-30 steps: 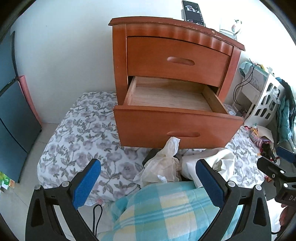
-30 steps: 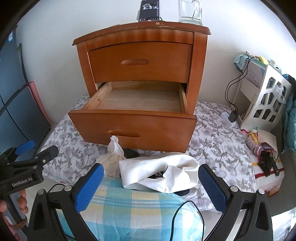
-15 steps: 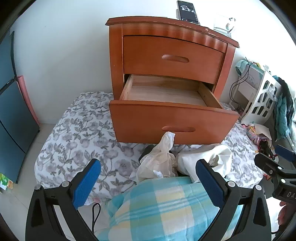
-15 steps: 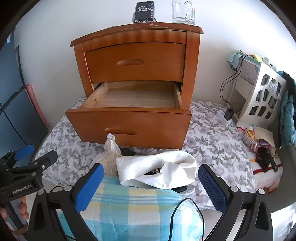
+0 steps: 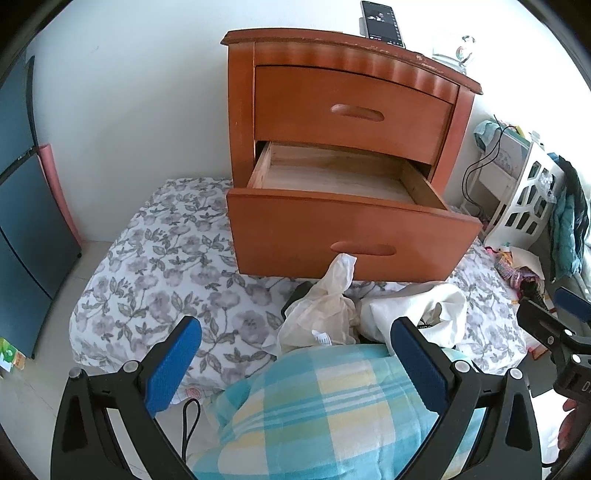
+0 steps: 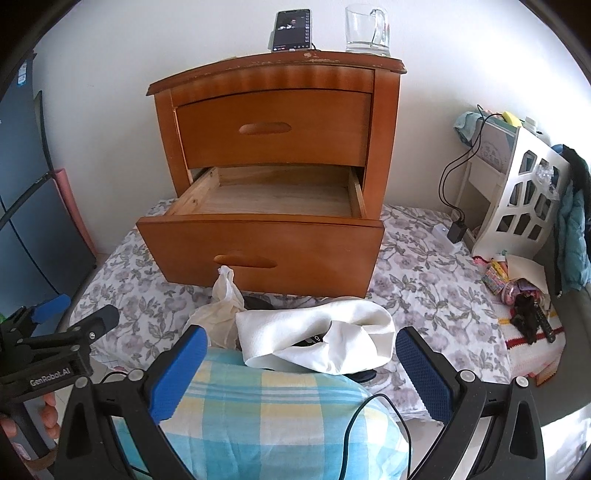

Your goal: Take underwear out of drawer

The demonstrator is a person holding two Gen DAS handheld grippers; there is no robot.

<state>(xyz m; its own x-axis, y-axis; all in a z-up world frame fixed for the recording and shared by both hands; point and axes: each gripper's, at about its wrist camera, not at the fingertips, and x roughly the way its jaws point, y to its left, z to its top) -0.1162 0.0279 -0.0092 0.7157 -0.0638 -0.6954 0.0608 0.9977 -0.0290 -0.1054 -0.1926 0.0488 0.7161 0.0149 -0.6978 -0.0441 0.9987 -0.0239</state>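
Observation:
The wooden nightstand's lower drawer (image 5: 351,236) (image 6: 258,243) is pulled out, and its bare wood floor shows nothing inside. In front of it, on the floral sheet, lie a crumpled cream garment (image 5: 325,306) (image 6: 221,306) and a white garment (image 5: 417,306) (image 6: 325,332), with something black under them. My left gripper (image 5: 293,343) hangs open, short of the pile, above a blue plaid cushion (image 5: 332,406). Beside it, my right gripper (image 6: 301,354) is open too, level with the white garment's near edge. Neither holds anything.
A phone (image 6: 291,29) and a glass mug (image 6: 367,31) stand on the nightstand top. A white rack (image 6: 524,206) with cables and clutter is at the right. A dark blue cabinet (image 5: 22,221) stands left. A black cable (image 6: 365,417) crosses the cushion.
Both cameras have drifted slightly. The drawer and garments have not moved, and both grippers are still open.

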